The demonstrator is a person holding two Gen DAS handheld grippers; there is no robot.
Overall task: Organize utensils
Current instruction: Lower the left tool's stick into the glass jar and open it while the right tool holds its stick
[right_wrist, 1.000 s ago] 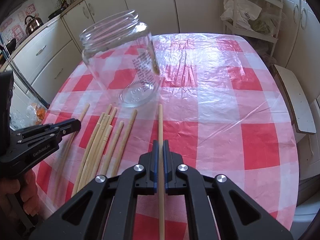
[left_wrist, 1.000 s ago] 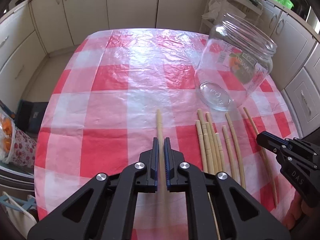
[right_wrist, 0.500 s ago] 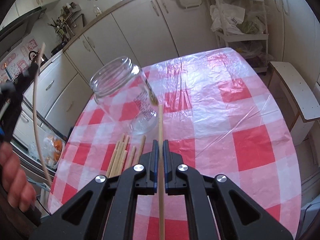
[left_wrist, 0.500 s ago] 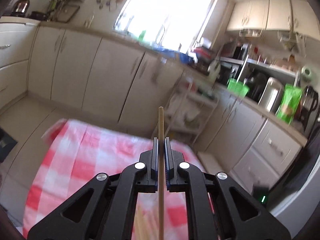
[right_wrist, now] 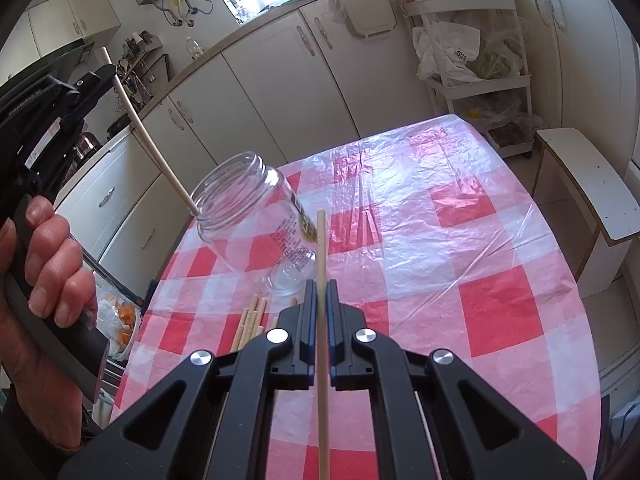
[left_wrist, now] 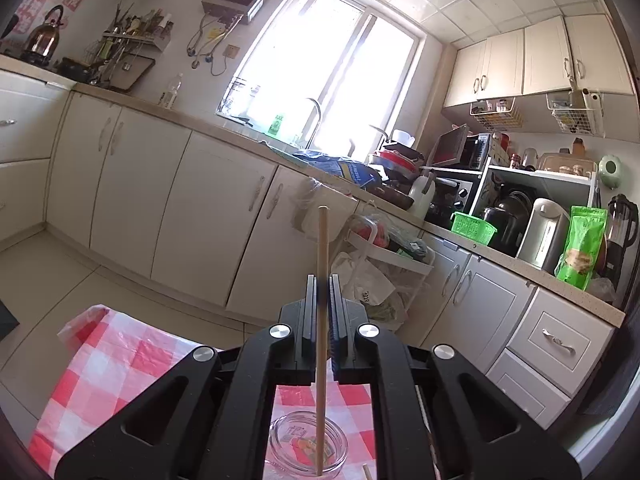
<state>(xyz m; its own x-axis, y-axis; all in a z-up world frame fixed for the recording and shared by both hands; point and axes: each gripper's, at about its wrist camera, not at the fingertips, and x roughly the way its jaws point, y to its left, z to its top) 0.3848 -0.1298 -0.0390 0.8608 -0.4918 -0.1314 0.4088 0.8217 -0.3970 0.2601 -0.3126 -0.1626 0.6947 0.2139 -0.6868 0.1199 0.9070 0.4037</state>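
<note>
Mid-load: left gripper (right_wrist: 105, 74) fingers clamped on a chopstick (right_wrist: 152, 142), lower tip at the jar (right_wrist: 256, 220) mouth near the table's (right_wrist: 500, 248) left edge; right gripper (right_wrist: 318, 300) pinched on another chopstick (right_wrist: 322, 320); next: lower tip inside rim, then release; loose chopsticks (right_wrist: 250, 324) left beside jar.

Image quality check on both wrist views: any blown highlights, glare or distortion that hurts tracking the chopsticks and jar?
Left wrist: window blown out white, cabinets bowed by the fisheye, chopstick in the left gripper sharp. Right wrist: sheen on the plastic tablecloth, glass jar see-through with faint edges, dark vignette in the corners.
</note>
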